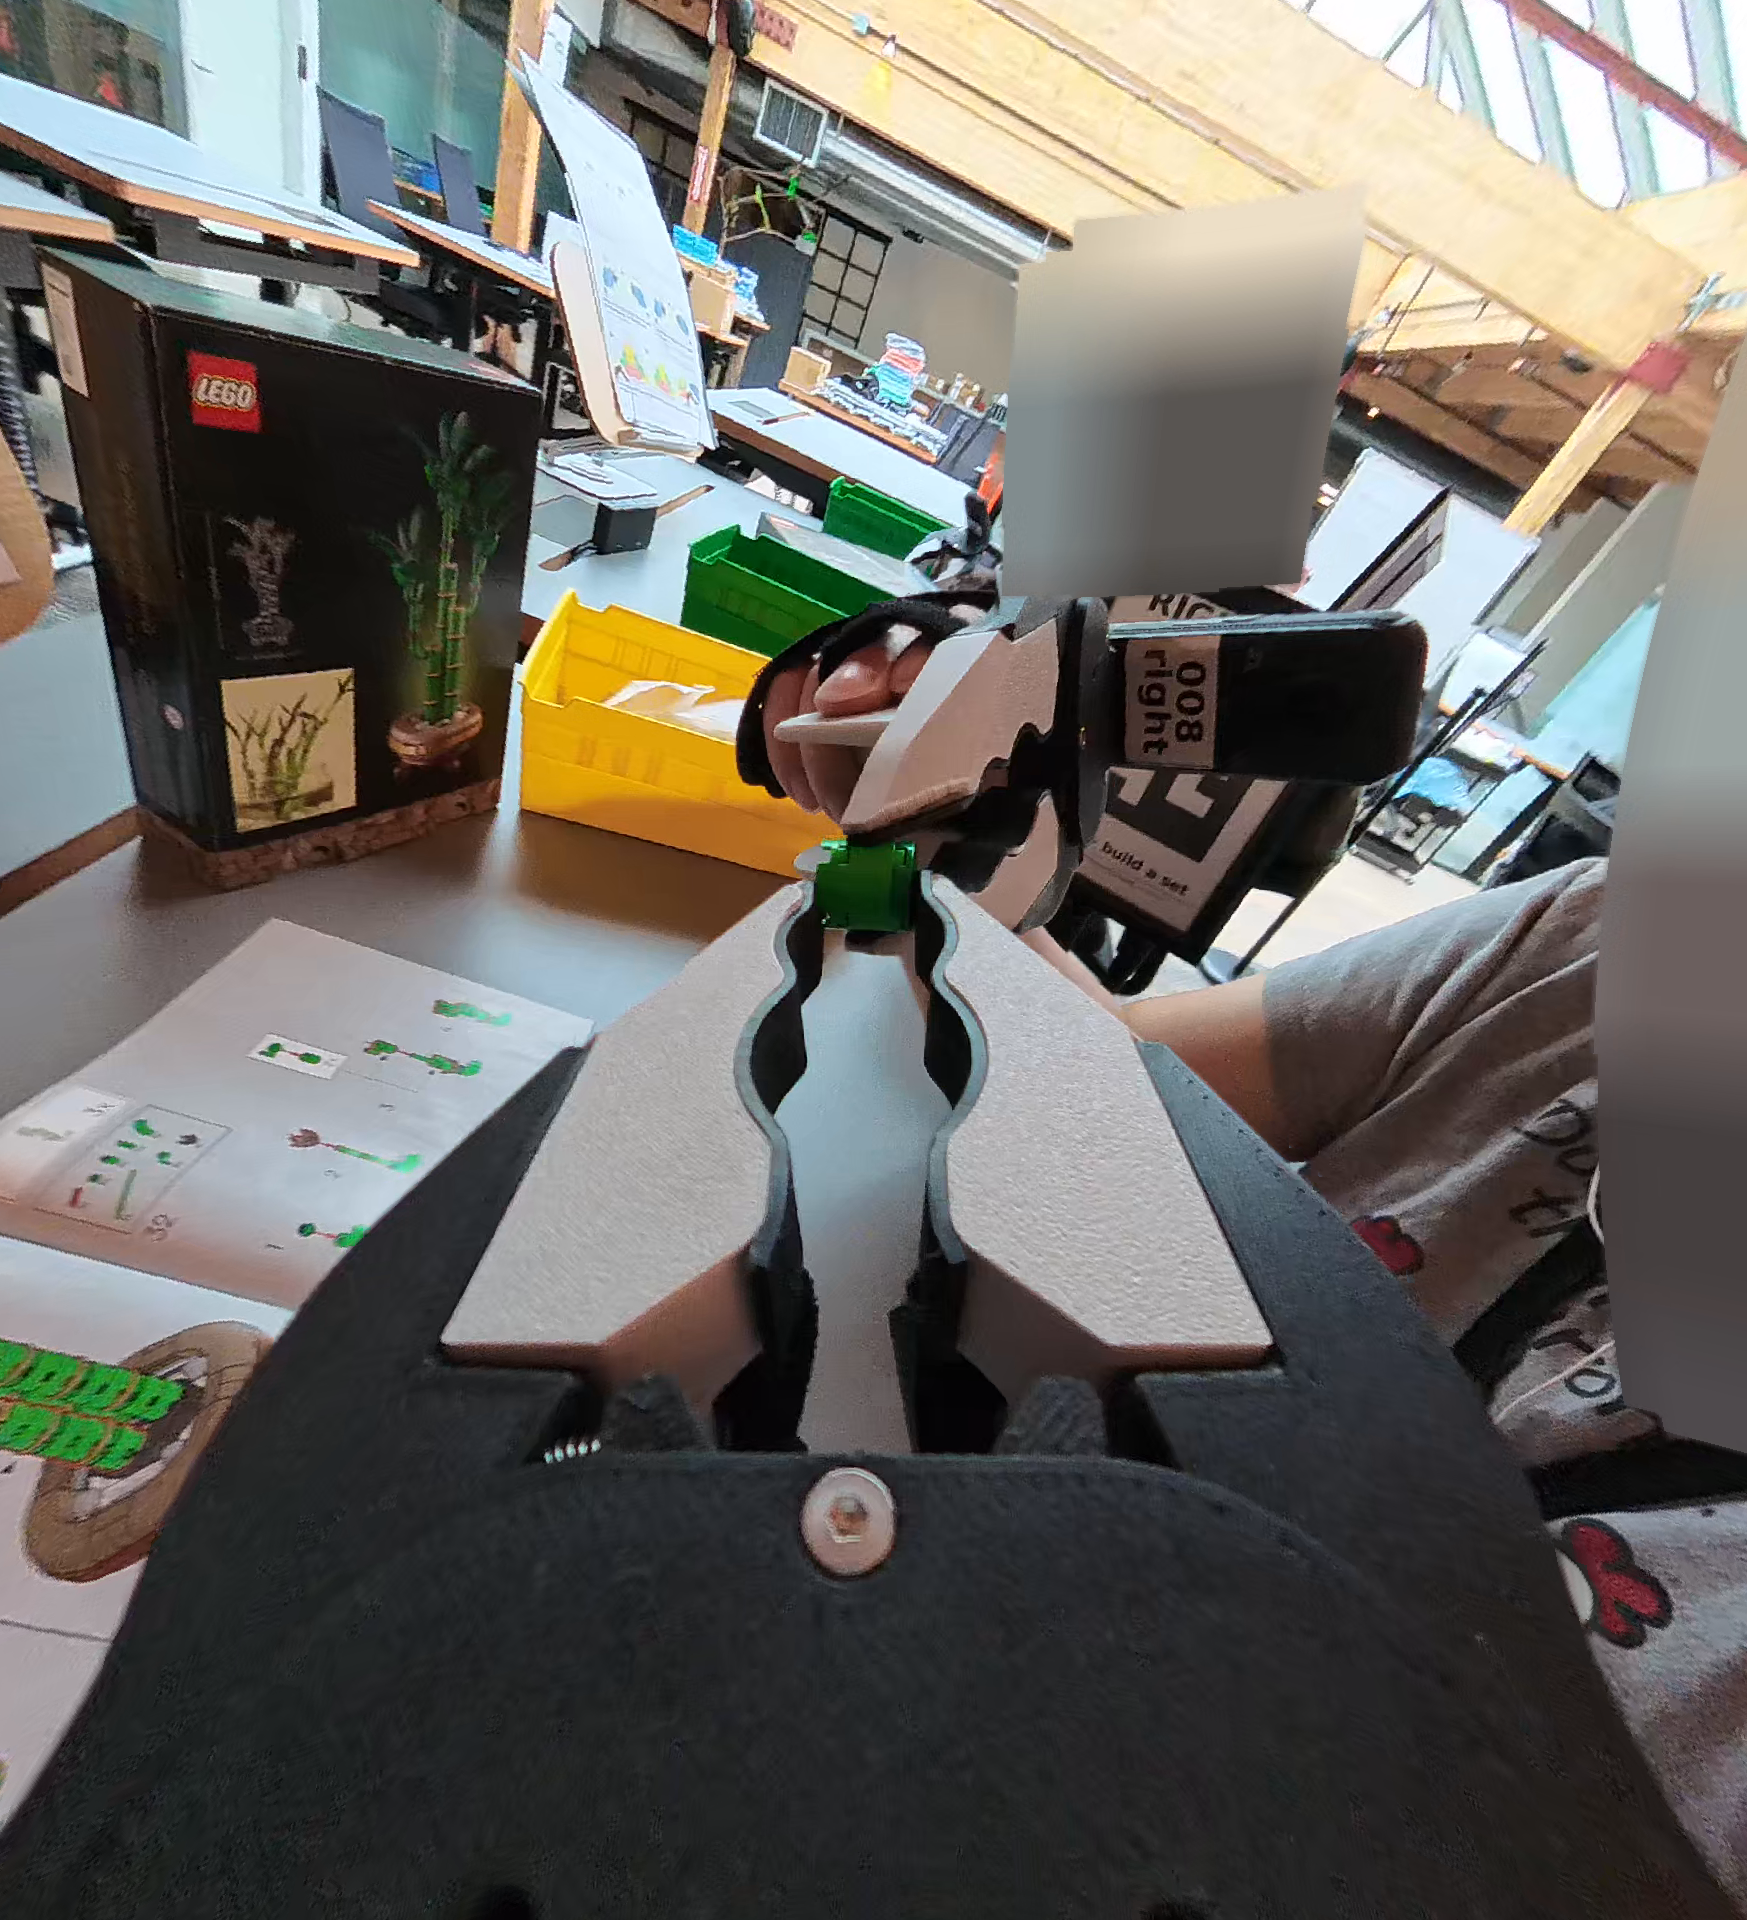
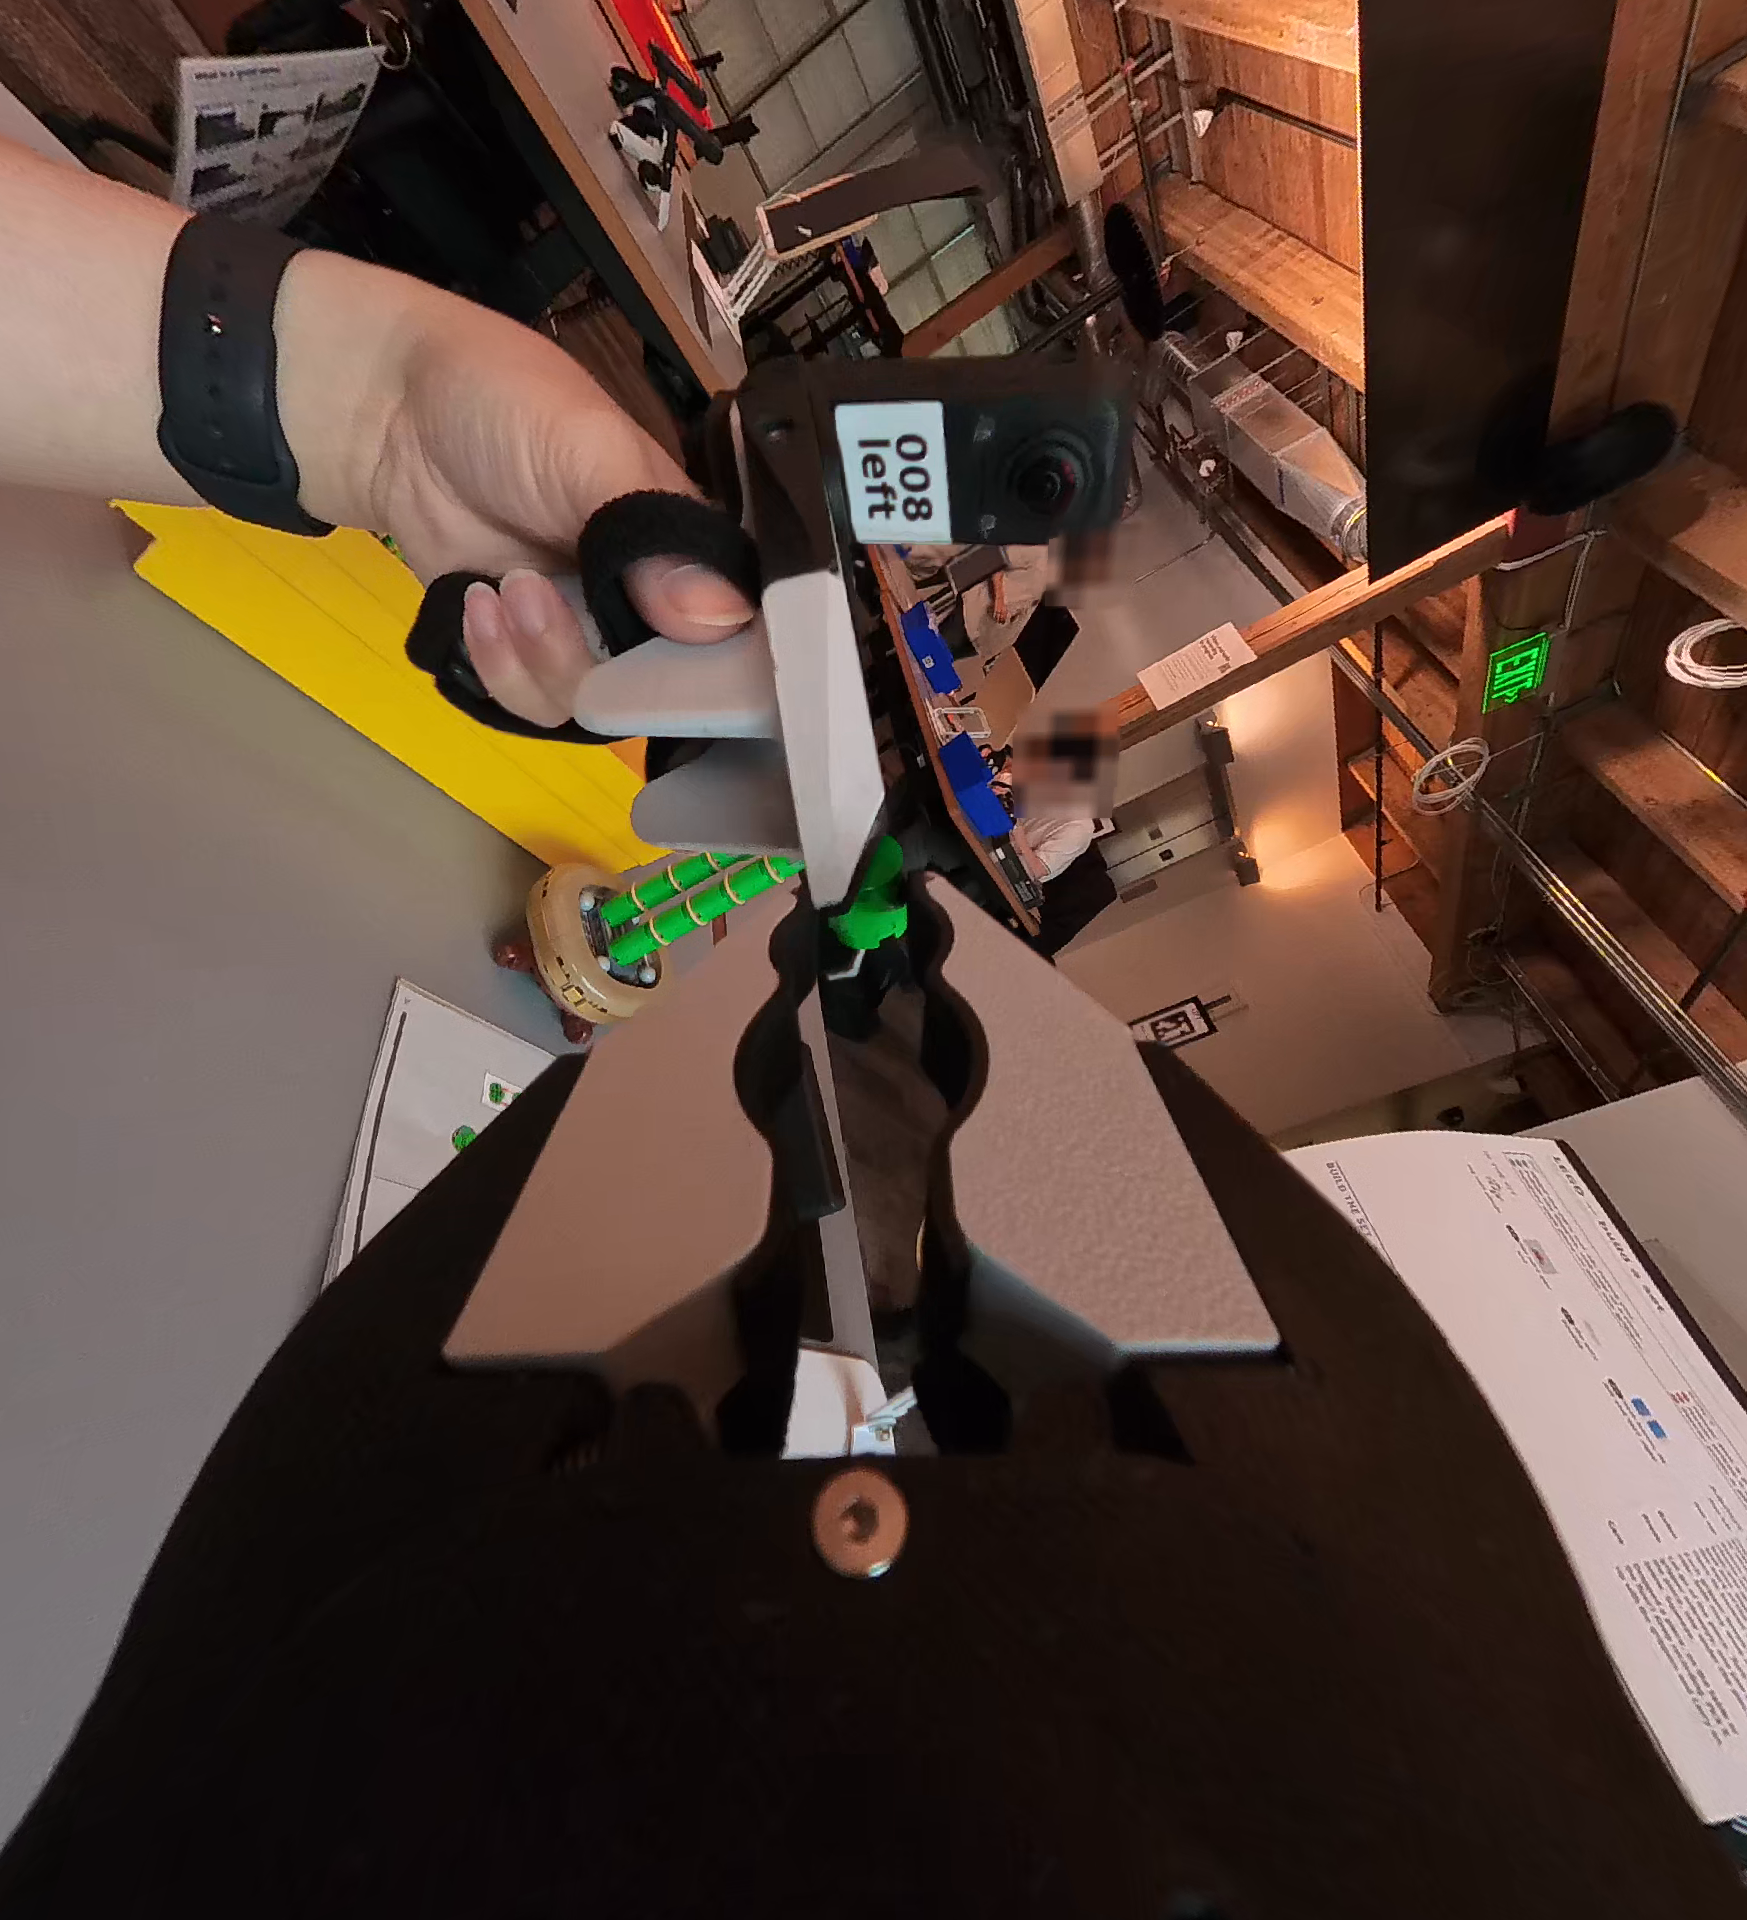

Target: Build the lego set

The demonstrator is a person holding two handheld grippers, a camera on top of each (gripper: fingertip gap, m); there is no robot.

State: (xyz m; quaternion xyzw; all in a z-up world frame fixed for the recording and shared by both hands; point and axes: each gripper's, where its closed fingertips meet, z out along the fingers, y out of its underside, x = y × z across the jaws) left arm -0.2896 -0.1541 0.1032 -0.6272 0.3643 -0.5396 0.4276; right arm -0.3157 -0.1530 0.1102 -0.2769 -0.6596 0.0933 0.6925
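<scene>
Two grippers meet over the table [image 1: 495,935], both on one small green lego piece [image 1: 864,883]. Left gripper [image 1: 864,899]: jaws drawn in, tips clamped on either side of the green piece, held up off the table. Right gripper [image 1: 910,821] comes in from above the piece, tilted; its tips touch the piece's top. From the right wrist view the right gripper [image 2: 864,925] has its jaws closed on the same green piece [image 2: 869,899], with the left gripper's finger edge-on beside it. Whether the piece is one brick or a stack of several, cannot tell.

Landmark: the green piece.
- Yellow bin [image 1: 640,738] just behind and left of it, on the table; green bin [image 1: 765,587] farther back.
- Black set box [image 1: 308,561] standing upright well to the left, bamboo picture on its front.
- Instruction booklet [image 1: 256,1101] lying open below-left of the piece, flat on the table.
- Partly built model [image 2: 640,925] seen in the right wrist view: tan round base with green ringed stalks, on the table near the yellow bin, left of the piece.

Left hand [image 2: 495,488] wears a dark wristband [image 2: 225,374].
</scene>
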